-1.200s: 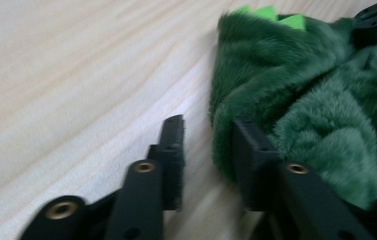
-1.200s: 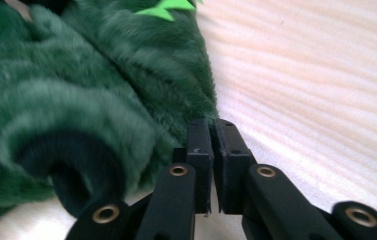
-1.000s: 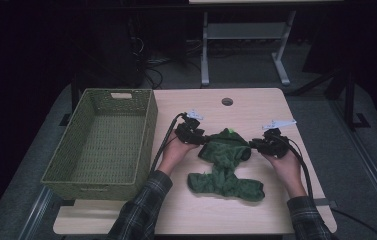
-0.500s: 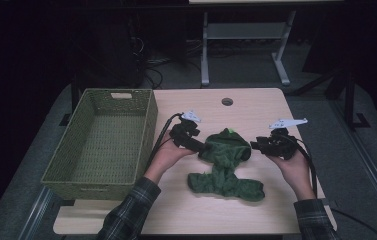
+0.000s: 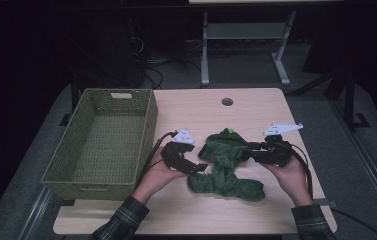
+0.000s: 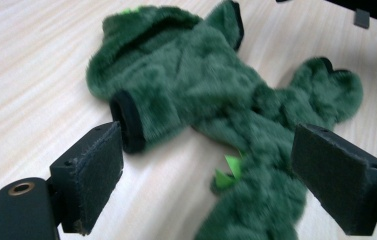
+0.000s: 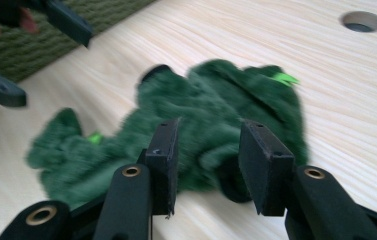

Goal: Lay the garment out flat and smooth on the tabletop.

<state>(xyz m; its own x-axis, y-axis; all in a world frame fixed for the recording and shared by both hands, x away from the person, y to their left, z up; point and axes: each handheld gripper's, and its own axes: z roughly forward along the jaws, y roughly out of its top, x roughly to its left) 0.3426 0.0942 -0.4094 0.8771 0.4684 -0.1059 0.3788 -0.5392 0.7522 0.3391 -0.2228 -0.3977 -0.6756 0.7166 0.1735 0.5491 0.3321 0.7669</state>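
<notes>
Sitting at table's nine o'clock, woven green basket (image 5: pixel 101 142), nothing inside. Lying at centre, fuzzy green costume (image 5: pixel 224 162), black-cuffed. Left gripper (image 6: pixel 211 187) spread wide beside sleeve; right gripper (image 7: pixel 208 167) part-open, unclenched.

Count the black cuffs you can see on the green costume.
2. One cuff sits by the left gripper; the other cuff lies between the right gripper's jaws. Others may be hidden.

I can read no text, label, brand or number anywhere. The small dark marks on the pale plates atop my grippers, mid-frame in the high view, are too small to make out.
</notes>
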